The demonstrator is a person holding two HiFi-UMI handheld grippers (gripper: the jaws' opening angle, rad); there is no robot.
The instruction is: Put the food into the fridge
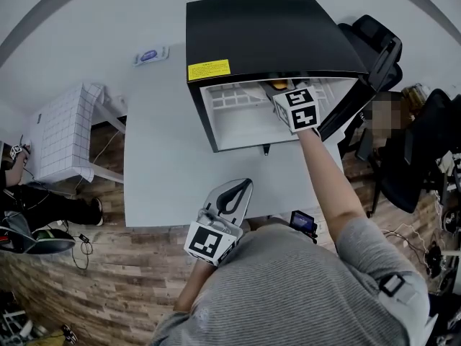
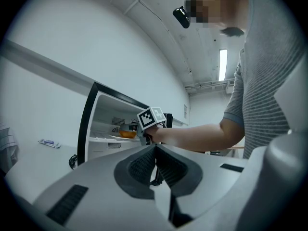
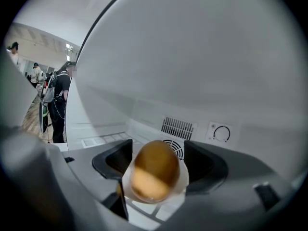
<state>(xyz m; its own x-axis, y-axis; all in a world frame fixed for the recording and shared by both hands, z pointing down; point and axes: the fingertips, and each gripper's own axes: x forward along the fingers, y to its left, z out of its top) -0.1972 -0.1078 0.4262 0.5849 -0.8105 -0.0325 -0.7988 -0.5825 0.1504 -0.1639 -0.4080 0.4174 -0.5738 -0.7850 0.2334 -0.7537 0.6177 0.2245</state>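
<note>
A round golden-brown bun (image 3: 155, 170) on a small white dish (image 3: 185, 179) rests on the white shelf inside the black mini fridge (image 1: 274, 34). My right gripper (image 3: 156, 160) reaches into the fridge with its jaws spread wide; the bun sits between them with a gap on each side. From the head view the right gripper (image 1: 286, 92) is at the upper shelf, with a bit of the orange bun (image 1: 277, 85) beside it. The left gripper (image 1: 234, 192) hovers over the table's front edge, shut and empty. The left gripper view shows the bun (image 2: 127, 134) in the fridge (image 2: 91, 124).
The fridge door (image 1: 356, 96) stands open to the right. A blue and white packet (image 1: 150, 56) lies on the grey table (image 1: 166, 157) left of the fridge. A black chair (image 1: 374, 42) stands behind it. A phone (image 1: 303, 223) sits at the table's front edge.
</note>
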